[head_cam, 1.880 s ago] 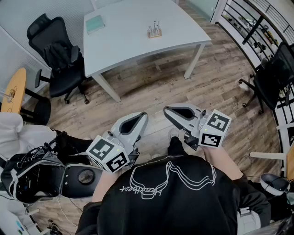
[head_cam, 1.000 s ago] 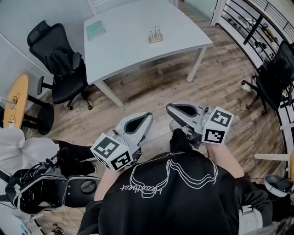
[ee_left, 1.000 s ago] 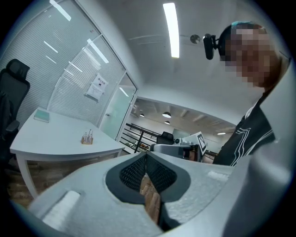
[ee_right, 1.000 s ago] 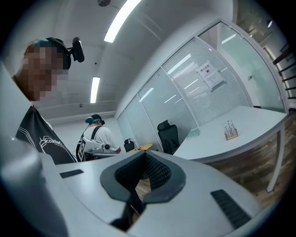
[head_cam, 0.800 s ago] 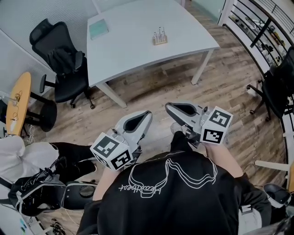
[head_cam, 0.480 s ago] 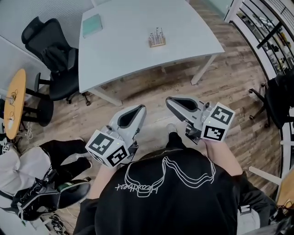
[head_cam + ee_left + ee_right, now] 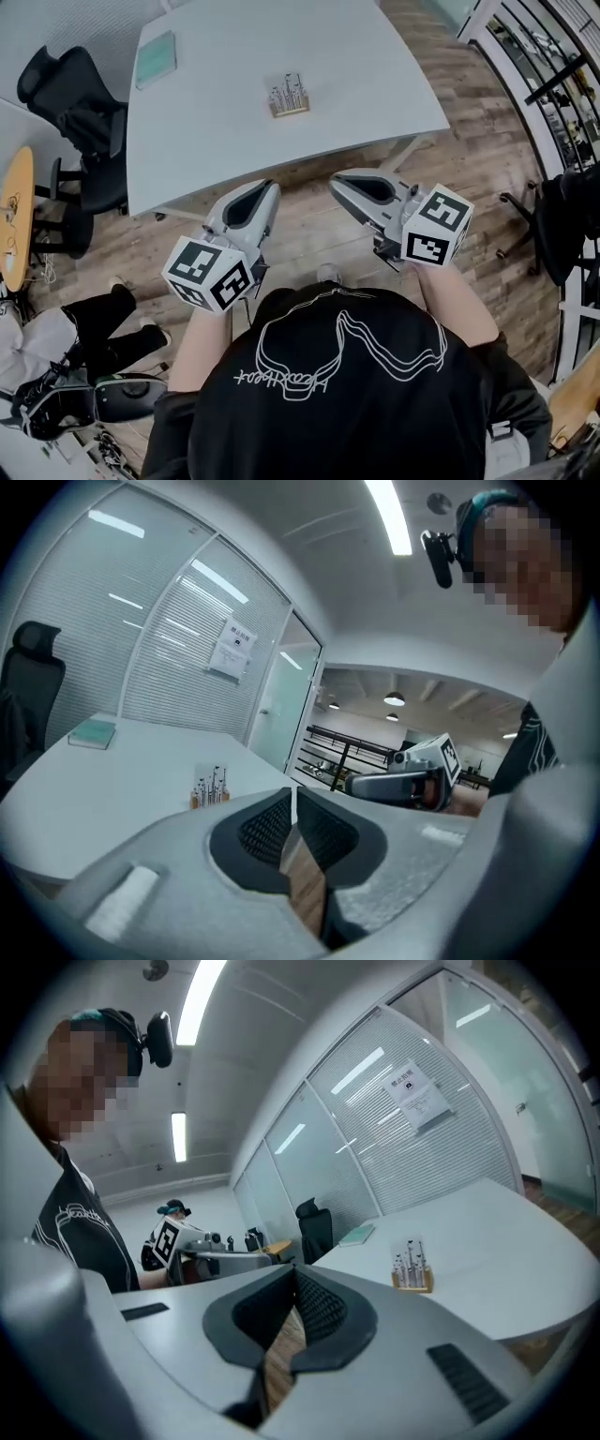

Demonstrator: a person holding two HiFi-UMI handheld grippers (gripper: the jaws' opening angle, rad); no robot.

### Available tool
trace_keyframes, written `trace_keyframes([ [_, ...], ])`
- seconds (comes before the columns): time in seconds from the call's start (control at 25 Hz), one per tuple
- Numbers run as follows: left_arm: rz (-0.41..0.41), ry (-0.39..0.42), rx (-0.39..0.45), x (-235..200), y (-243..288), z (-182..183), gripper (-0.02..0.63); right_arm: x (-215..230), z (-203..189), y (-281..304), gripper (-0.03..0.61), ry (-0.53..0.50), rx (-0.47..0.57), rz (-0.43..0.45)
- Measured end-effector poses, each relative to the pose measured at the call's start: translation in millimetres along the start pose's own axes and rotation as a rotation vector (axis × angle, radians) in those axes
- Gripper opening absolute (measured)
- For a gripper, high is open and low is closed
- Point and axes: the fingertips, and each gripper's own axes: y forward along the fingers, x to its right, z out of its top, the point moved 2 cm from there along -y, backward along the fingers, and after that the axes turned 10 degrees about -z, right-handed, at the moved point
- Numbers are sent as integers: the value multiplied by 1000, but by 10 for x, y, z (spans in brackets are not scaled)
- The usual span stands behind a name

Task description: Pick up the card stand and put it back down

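Observation:
The card stand [image 7: 288,97], a small wooden block with thin upright metal clips, sits near the middle of the white table [image 7: 225,141]. It also shows in the left gripper view [image 7: 209,788] and the right gripper view [image 7: 412,1267]. My left gripper [image 7: 264,187] is shut and empty, held in the air by the table's near edge. My right gripper [image 7: 337,184] is shut too, with nothing in it, level with the left one. Both are well short of the stand.
A teal notebook [image 7: 155,58] lies at the table's far left corner. A black office chair [image 7: 70,103] stands left of the table, a round wooden side table [image 7: 14,225] further left. Another chair [image 7: 562,220] and railings are at the right. A seated person's legs [image 7: 103,323] are at lower left.
The table and stand have come closer as I walked toward them. Both grippers stay shut and now reach the table's near edge.

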Motion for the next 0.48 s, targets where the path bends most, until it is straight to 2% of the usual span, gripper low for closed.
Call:
trace_keyframes([
  [0.2,14,-23,-31,-283,277,-111,17,410,-44,132,11,-72,-43,-51],
  [0.48,58,-40,-100,-1054,612,-352,18,1040,-107,629,27,-41,-65,-115],
])
